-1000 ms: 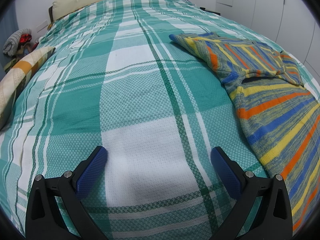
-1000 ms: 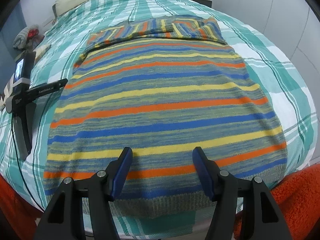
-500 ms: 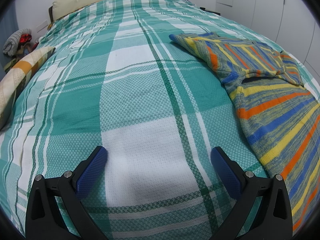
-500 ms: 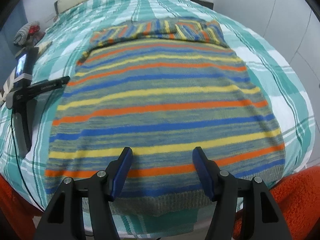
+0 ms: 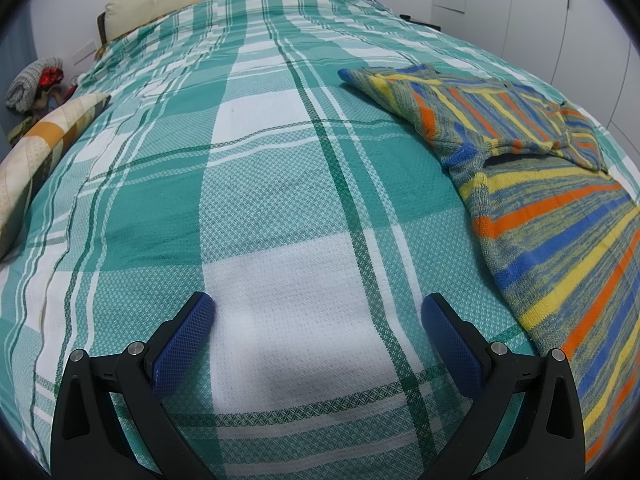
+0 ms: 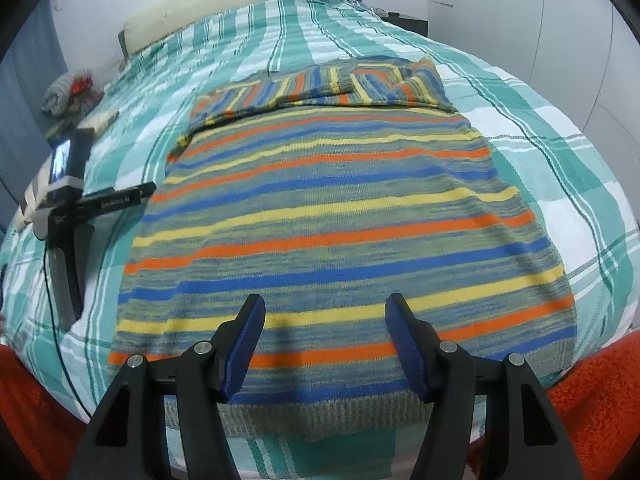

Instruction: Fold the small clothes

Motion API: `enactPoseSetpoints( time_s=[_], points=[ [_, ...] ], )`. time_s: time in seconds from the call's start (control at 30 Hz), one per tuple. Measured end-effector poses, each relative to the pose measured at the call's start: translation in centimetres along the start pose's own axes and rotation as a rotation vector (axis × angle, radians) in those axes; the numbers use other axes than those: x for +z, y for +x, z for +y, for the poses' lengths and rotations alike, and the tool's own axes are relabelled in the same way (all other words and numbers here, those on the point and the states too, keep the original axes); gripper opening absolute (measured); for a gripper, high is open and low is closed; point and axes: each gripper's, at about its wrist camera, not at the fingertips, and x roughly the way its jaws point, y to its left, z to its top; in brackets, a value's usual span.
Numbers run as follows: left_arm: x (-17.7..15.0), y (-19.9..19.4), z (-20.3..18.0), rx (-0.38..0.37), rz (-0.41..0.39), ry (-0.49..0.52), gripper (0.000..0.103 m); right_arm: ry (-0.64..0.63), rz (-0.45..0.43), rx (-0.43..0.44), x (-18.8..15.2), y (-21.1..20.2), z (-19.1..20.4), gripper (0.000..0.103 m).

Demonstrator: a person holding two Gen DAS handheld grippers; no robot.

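Observation:
A striped knit sweater (image 6: 332, 216) in orange, blue, yellow and grey lies flat on the bed, hem toward me, with its sleeves folded across the top. It also shows at the right of the left wrist view (image 5: 560, 216). My right gripper (image 6: 325, 312) is open and empty, hovering over the sweater's lower part near the hem. My left gripper (image 5: 318, 312) is open and empty over the bare bedspread, to the left of the sweater. The left gripper's body also shows in the right wrist view (image 6: 68, 216), beside the sweater's left edge.
The bed carries a green and white plaid bedspread (image 5: 260, 160). A checked pillow (image 5: 36, 160) lies at the left edge. A pile of clothes (image 5: 32, 84) sits at the far left. An orange blanket (image 6: 592, 412) shows at the near edge. White cupboards (image 5: 560, 20) stand at the right.
The right gripper has drifted slightly, so the sweater sits a little differently in its view. The left gripper has not moved. Both stay open.

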Motion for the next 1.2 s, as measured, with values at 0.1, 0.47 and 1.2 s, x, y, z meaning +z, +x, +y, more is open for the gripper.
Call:
enactPoseSetpoints(
  time_s=[0.1,0.47,1.2],
  points=[
    [0.0,0.0,0.0,0.0,0.0,0.0,0.103,-0.024,-0.031,0.026,-0.2,-0.7,-0.1,0.062],
    [0.0,0.0,0.0,0.0,0.0,0.0,0.103,0.002,-0.107,0.087,-1.5,-2.5,-3.2,0.062],
    [0.0,0.0,0.0,0.001,-0.006,-0.001,0.103,0.273,-0.208,0.11,-1.6,-4.8,-11.1,0.066]
  ],
)
